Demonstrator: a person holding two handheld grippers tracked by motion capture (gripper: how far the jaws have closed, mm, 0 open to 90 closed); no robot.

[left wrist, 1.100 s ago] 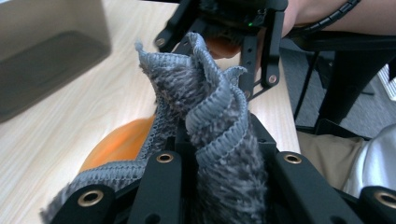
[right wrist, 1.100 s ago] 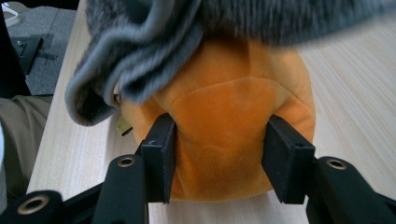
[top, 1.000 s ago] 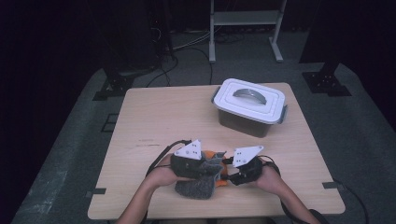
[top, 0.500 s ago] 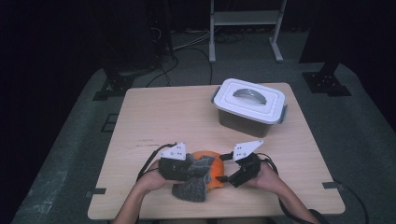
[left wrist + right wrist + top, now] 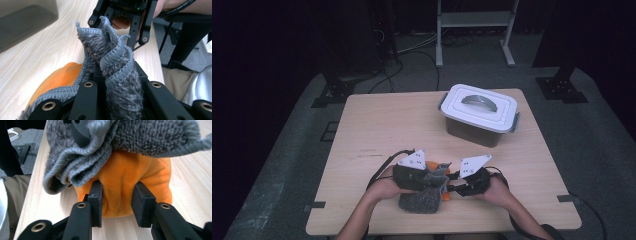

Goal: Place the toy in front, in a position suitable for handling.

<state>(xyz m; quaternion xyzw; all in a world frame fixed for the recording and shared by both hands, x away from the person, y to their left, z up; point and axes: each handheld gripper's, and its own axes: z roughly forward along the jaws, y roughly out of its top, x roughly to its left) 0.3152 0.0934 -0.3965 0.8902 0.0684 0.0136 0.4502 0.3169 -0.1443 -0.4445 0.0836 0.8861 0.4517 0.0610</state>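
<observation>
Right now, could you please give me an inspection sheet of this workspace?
Surface: light wooden table, bare apart from the items below.
Job's things: grey fuzzy knitted cloth draped over an orange soft plush item, near the front edge.
Clutter: lidded white-topped plastic storage box, latched, back right.
Grippers: left gripper shut on the cloth; right gripper has jaws that have just been closing, pinching the orange item.
Cables: black cable trailing from the left gripper.
Surroundings: dark grey floor, white metal stand behind.
</observation>
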